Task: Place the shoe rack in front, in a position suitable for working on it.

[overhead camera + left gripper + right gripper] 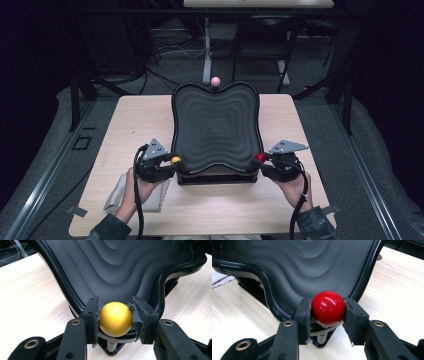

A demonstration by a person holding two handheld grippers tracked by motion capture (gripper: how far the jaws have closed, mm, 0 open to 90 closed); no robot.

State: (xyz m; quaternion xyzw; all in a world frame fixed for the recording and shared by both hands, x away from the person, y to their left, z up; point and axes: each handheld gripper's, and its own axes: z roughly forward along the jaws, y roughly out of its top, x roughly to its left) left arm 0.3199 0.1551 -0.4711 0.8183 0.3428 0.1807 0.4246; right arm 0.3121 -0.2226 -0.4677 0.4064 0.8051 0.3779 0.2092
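Left claw: pads closed on the yellow ball knob, contact on both sides near the equator. Right claw: pads clamped the same way on the red ball knob. Each knob sits on a short stem at a near corner of the black tray, so we hold the tray by its two front handles.

The tray is a wavy-edged dish with stepped concentric ridges, standing on a dark base at the middle of the worktop. A third, pink knob stands at its far edge. We see nothing lying in the dish itself.

Judgement: the step in hand is a two-handed hold on the tray, probably ahead of lifting or tilting it.

Notes for doing it well:
- Keep both grips centred on the balls; a round knob can roll out of flat pads if the squeeze drifts high or low.
- Move both hands together and evenly, otherwise the tray twists on its stems.
- Mind the folded cloth lying under the left hand; it should not snag the cable.
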